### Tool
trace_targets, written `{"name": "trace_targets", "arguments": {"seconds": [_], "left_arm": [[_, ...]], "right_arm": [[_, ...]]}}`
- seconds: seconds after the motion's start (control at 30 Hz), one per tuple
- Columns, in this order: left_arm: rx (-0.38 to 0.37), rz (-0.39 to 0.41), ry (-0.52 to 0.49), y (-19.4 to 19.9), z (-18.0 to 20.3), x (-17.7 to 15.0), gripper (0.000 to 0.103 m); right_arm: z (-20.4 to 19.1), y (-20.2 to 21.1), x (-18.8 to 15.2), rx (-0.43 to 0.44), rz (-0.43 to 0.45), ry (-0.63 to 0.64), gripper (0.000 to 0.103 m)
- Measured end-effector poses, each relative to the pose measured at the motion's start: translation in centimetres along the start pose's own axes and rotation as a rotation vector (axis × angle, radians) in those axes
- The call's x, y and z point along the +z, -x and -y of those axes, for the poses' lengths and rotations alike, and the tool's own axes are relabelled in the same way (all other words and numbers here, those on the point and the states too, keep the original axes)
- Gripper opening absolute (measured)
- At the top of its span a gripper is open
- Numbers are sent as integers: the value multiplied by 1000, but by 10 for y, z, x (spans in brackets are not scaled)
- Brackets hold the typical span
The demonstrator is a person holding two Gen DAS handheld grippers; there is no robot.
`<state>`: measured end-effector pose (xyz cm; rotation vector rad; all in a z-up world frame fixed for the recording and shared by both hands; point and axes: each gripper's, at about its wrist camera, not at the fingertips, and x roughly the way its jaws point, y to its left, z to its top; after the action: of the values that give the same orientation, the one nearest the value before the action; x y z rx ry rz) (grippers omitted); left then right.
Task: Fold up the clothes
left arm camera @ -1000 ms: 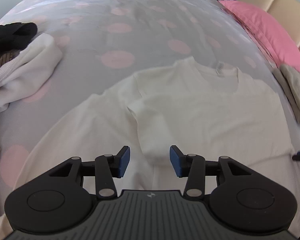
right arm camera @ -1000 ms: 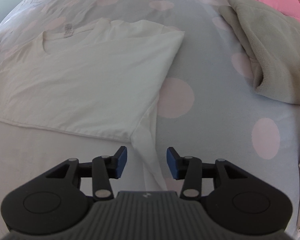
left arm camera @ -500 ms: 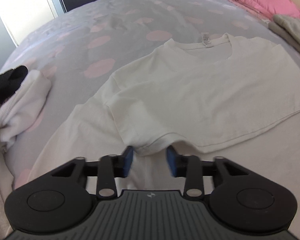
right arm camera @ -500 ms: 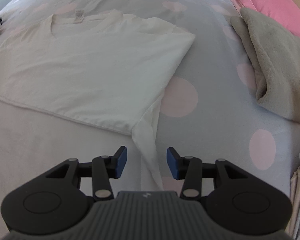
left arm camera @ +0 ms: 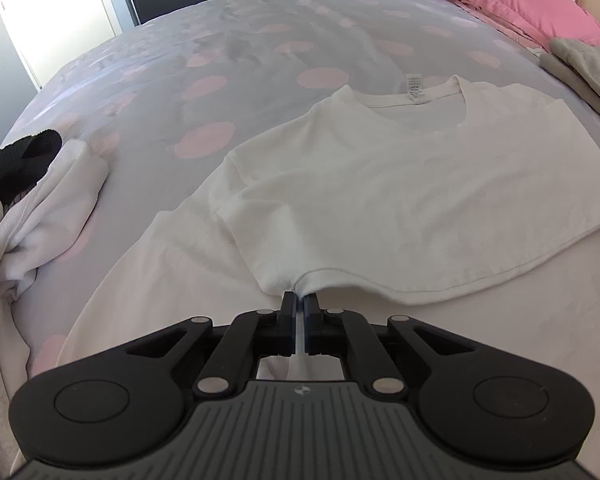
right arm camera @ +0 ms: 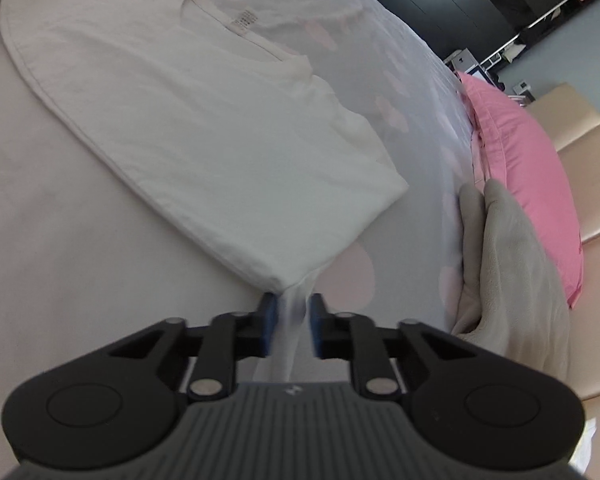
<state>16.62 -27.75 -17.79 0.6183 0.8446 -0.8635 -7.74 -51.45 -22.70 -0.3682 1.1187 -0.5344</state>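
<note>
A white T-shirt [left arm camera: 380, 184] lies on the bed, its lower part folded up over its chest and its neck label on the far side. My left gripper [left arm camera: 300, 302] is shut on the folded edge at the shirt's near left corner, with a thin strip of cloth pinched between the pads. In the right wrist view the same T-shirt [right arm camera: 180, 120] runs up and to the left. At its near right corner my right gripper [right arm camera: 293, 308] has its jaws closing, and a bunched strip of shirt fills the narrow gap between them.
The bed sheet [left arm camera: 260, 52] is grey with pink dots. A heap of white clothes [left arm camera: 52, 208] with a black item [left arm camera: 16, 160] lies to the left. A beige garment [right arm camera: 512, 280] and a pink pillow [right arm camera: 520, 168] lie to the right, by the headboard.
The left jaws closed onto the shirt's folded edge. The right gripper rolled, moved up to the shirt's corner, and narrowed its jaws around the cloth.
</note>
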Motion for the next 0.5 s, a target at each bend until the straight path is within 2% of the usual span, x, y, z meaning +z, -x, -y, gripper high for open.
{"name": "trace_targets", "arguments": {"seconds": [0.1, 0.27, 0.4, 0.5], "left_arm": [[4, -6, -54, 3, 10, -2, 1], [13, -9, -185, 5, 35, -8, 1], [15, -88, -249, -6, 46, -14, 1], [-3, -139, -279, -9, 45, -17, 1]], "right_arm": [[13, 0, -1, 1, -34, -42, 5], [48, -11, -11, -20, -128, -212, 3], [70, -26, -25, 127, -194, -377, 4], [76, -31, -30, 194, -256, -392, 6]]}}
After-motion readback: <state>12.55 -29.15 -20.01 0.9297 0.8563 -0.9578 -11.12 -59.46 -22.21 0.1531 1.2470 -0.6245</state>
